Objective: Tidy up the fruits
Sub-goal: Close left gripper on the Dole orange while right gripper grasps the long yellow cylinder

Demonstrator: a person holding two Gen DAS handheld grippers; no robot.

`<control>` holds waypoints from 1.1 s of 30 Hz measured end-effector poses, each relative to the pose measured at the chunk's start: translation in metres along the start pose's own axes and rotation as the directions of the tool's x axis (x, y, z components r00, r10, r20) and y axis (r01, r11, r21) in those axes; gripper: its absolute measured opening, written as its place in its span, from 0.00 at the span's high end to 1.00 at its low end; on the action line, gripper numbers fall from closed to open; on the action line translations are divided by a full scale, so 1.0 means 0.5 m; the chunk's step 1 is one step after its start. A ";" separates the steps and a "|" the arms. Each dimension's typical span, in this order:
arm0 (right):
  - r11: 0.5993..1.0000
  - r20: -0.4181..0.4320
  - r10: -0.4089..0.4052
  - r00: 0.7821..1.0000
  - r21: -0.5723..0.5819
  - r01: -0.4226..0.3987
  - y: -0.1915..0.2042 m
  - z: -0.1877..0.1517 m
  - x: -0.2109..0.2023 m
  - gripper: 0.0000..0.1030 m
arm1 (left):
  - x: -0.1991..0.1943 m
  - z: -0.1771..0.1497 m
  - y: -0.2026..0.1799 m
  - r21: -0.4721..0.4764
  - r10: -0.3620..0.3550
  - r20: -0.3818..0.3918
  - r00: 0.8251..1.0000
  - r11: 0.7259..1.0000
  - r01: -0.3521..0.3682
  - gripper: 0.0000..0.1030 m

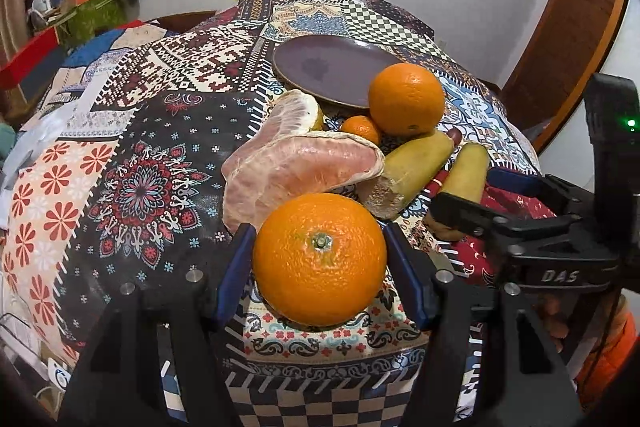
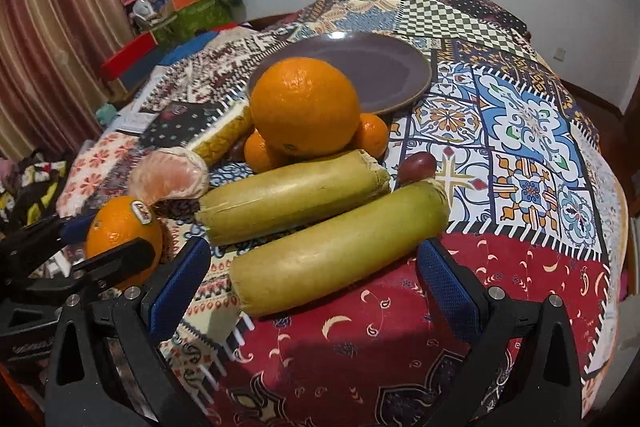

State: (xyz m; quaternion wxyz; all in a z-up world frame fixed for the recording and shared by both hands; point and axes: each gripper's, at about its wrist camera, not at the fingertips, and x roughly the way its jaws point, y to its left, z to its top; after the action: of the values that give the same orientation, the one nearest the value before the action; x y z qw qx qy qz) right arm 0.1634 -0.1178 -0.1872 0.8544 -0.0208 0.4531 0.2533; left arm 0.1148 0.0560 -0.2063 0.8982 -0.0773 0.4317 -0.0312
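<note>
The left wrist view shows the left gripper (image 1: 320, 259) clamped on a large orange (image 1: 320, 259), its blue pads (image 1: 239, 267) pressing both sides of the fruit, stem end facing the camera. The right wrist view shows that same orange (image 2: 120, 227) from the side, with a sticker on top that the left view hides, and the left gripper's black finger crossing in front of it.

The purple plate (image 1: 320, 67) sits bare on the patchwork tablecloth (image 1: 160, 147). Taking the plate as landmark: a second large orange (image 1: 406, 99) rests at its near rim, and a small mandarin (image 1: 361, 129) lies just nearer than that. Only the right view reveals a second mandarin (image 2: 372, 135) on the other side of this orange, and a dark red round fruit (image 2: 416, 167) beyond the green pieces.

A peeled pomelo segment (image 1: 296, 171) lies between the plate and the held orange, partly blocking the view of the plate's near edge.

The right gripper (image 2: 316, 283) stands with its fingers (image 2: 448, 291) wide apart, either side of the nearer of two long green stalk pieces (image 2: 336, 255), not touching it. The other piece (image 2: 292, 195) lies just behind, closer to the plate.
</note>
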 end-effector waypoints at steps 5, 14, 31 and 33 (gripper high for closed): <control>0.998 -0.025 -0.061 0.998 -0.014 0.061 -0.010 -0.004 0.009 0.02 | 0.005 -0.001 -0.008 0.007 0.017 0.002 1.000 1.000 -0.017 0.37; 0.995 0.001 -0.095 0.996 -0.041 0.095 -0.055 -0.035 -0.061 0.02 | -0.001 -0.002 -0.008 -0.002 0.018 -0.003 1.000 1.000 -0.018 0.38; 0.982 0.091 -0.187 0.978 0.031 0.185 -0.079 0.020 -0.075 0.02 | -0.060 0.010 -0.034 0.031 0.020 0.054 0.998 0.999 -0.021 0.38; 0.981 0.078 -0.192 0.978 0.040 0.189 -0.078 0.031 -0.057 0.02 | -0.070 0.015 -0.033 0.030 0.022 0.070 0.997 0.999 -0.024 0.39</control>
State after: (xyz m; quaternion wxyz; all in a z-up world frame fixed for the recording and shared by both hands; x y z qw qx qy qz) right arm 0.1795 -0.1594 -0.1632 0.8928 -0.0401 0.4178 0.1635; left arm 0.0987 0.0448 -0.1720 0.9141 -0.0596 0.4003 -0.0247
